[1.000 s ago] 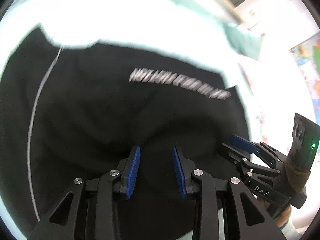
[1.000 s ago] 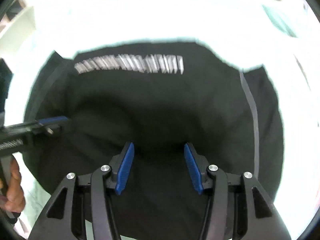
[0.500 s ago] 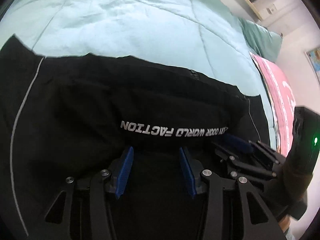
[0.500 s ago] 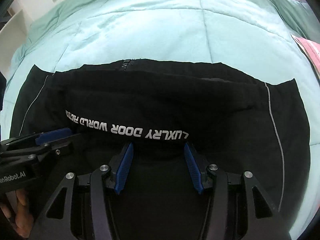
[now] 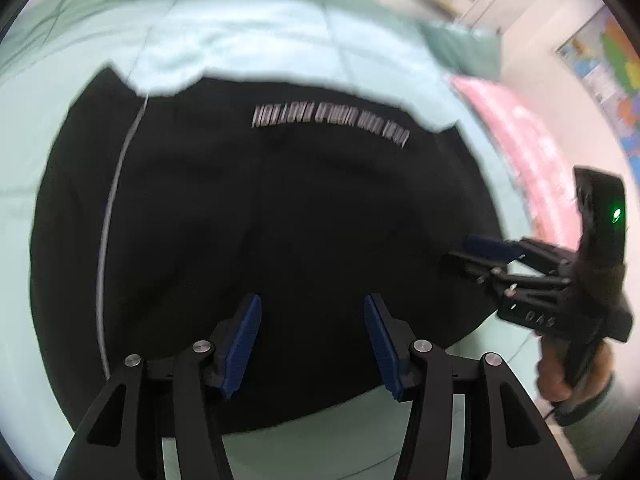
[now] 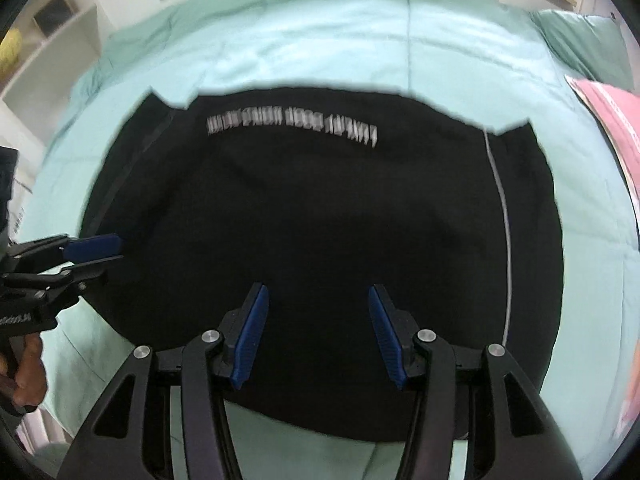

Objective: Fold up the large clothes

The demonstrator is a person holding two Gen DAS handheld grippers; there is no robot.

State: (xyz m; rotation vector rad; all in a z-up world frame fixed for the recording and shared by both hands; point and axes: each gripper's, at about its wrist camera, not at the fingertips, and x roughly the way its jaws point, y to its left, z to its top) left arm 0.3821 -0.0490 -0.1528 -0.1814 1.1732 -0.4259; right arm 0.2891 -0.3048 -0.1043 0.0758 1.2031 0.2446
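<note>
Hand-held gripper, left (image 5: 312, 344): jaws spread, nothing between the pads, poised over the near part of the garment (image 5: 280, 240). Right hand-held gripper (image 6: 316, 336): likewise spread and unloaded, above the near edge of the garment (image 6: 320, 220). Garment: large, black, lying flat on the bed (image 6: 360, 40), folded into a broad block, with pale quilt showing round it on all sides. Handling, as a judgement: soft, limp cloth, fairly bulky in several layers, not fragile; it should drape and sag when lifted, and layers may slide apart. Best hold looks to be the two near corners, or the side edges by the thin white piping (image 6: 505, 216), pinching all layers together. Writing: one line of white capitals (image 6: 292, 124) runs across the far part of the garment; motion blur makes it unreadable in both views. Body of the right hand-held gripper carries "DAS" (image 5: 538, 317). Beyond the garment's right side lies a pink item (image 5: 532, 152), unidentified.
</note>
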